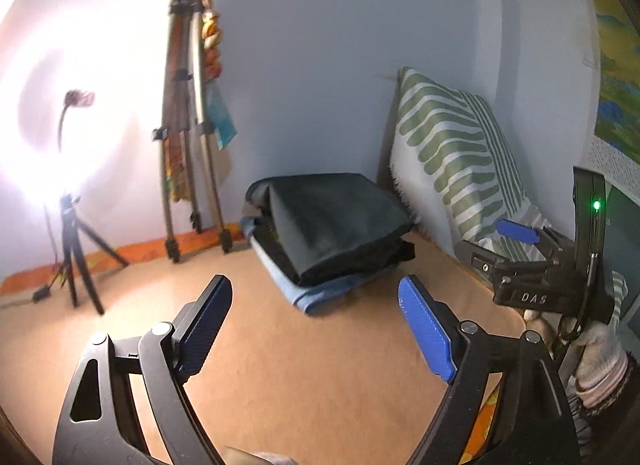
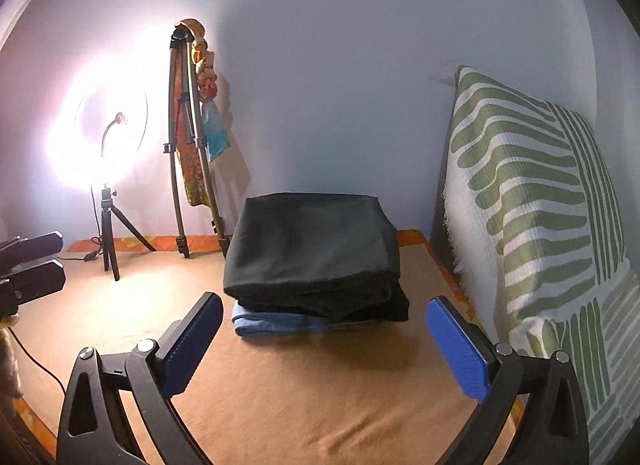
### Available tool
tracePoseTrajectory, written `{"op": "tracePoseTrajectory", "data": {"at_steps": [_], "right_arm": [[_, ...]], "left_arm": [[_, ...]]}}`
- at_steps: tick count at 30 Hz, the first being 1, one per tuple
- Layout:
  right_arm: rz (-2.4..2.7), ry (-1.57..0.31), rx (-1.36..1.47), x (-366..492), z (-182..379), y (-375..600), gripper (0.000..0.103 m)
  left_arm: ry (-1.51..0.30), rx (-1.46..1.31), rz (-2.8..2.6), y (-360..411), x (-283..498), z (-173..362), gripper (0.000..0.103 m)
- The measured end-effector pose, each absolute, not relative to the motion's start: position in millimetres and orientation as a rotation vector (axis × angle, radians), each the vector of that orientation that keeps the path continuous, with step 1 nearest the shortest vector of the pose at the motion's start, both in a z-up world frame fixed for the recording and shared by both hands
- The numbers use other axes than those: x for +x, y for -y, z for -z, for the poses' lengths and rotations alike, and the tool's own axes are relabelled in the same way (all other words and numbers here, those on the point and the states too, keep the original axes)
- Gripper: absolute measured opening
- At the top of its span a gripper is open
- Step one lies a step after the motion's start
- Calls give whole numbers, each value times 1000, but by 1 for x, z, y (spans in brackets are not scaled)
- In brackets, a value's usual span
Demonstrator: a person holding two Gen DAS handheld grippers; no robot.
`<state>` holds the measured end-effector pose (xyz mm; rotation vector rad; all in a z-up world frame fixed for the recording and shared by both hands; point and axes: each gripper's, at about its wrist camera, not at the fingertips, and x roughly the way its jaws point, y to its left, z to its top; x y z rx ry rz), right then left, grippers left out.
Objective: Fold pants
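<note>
Two folded garments form a stack on the tan cloth-covered surface: dark black folded pants lie on top of a light blue folded piece, possibly another pair. Both grippers hover short of the stack without touching it, the left gripper and the right gripper each with blue-padded jaws spread wide apart, holding nothing. Beside the stack leans a green-and-white striped cushion; behind, a glowing ring light on a small tripod and a folded tall tripod stand against the wall

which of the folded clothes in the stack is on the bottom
The light blue garment is at the bottom, lying on the tan sheet. The black pants are folded on top of it, so only its blue edge shows.
</note>
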<state>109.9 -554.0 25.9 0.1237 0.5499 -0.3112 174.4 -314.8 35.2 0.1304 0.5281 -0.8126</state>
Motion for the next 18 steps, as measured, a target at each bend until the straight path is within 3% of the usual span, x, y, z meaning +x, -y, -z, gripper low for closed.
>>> {"op": "tracePoseTrajectory", "data": {"at_steps": [18], "right_arm": [[322,-582,100,112,4,532,103]], "left_arm": [[-576,156,718,290,172,-4,88]]}}
